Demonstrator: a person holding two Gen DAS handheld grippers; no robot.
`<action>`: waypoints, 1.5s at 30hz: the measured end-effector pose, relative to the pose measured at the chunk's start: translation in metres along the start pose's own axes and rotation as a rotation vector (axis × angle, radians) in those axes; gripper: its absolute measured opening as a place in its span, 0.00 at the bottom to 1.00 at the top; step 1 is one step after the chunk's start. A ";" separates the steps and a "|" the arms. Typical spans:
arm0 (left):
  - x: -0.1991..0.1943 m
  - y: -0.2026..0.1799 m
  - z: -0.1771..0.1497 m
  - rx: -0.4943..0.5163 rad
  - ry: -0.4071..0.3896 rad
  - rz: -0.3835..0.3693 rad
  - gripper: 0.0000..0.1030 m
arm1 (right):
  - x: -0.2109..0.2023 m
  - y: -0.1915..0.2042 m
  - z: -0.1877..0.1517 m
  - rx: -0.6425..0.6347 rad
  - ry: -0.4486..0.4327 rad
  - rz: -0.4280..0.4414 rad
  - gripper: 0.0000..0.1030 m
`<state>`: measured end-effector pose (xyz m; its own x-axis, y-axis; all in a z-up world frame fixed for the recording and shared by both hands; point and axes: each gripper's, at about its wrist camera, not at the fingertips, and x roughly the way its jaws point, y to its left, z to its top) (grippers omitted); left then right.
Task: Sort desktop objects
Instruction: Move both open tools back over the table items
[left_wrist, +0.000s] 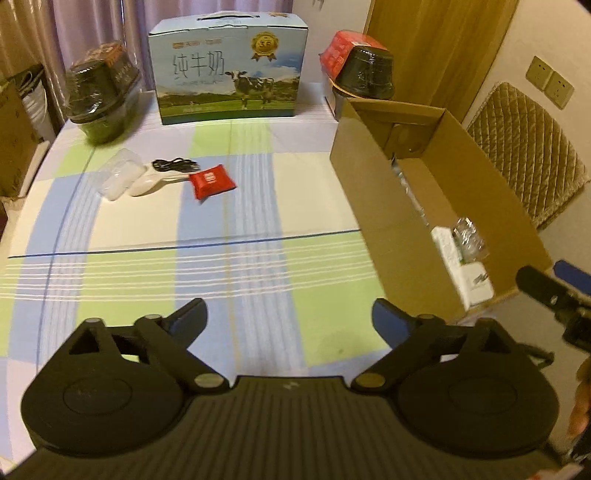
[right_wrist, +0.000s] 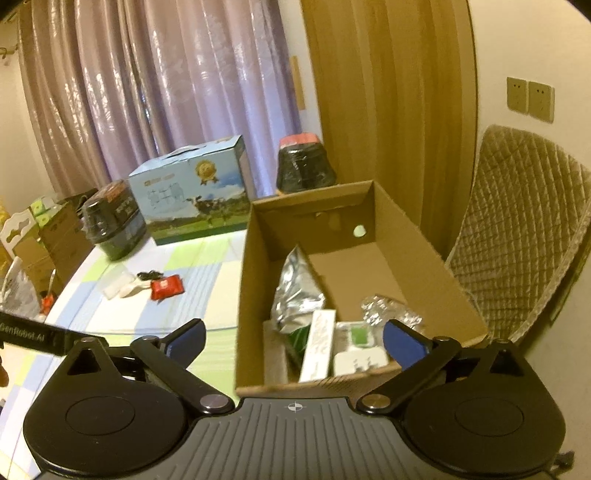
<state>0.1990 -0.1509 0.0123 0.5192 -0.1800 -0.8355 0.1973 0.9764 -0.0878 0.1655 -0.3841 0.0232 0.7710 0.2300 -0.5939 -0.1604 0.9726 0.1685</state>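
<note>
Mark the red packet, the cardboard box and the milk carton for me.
red packet (left_wrist: 212, 181), left wrist view, centre of its red wrapper.
cardboard box (right_wrist: 245, 280), right wrist view, outer face of its left wall.
milk carton (left_wrist: 229, 77), left wrist view, printed front face.

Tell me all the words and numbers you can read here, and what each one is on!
"纯牛奶": big characters on the milk carton, above the cow.
"3.6" is my best reading of the gold medal badge on that carton; blurry.
"GenRobot.AI": on the black bar of the left gripper.
Too blurred to read: red packet, wrapped tubs' labels, long white box.
</note>
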 end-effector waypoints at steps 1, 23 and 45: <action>-0.002 0.004 -0.006 0.017 -0.001 0.007 0.96 | -0.001 0.004 -0.002 -0.008 0.003 0.002 0.98; -0.016 0.135 -0.066 0.060 -0.056 0.101 0.99 | 0.027 0.124 -0.019 -0.139 0.070 0.131 0.98; 0.031 0.210 -0.024 0.076 -0.081 0.082 0.99 | 0.121 0.171 -0.015 -0.218 0.136 0.166 0.98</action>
<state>0.2364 0.0510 -0.0457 0.6013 -0.1120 -0.7911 0.2124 0.9769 0.0231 0.2221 -0.1892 -0.0319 0.6359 0.3745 -0.6748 -0.4169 0.9025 0.1080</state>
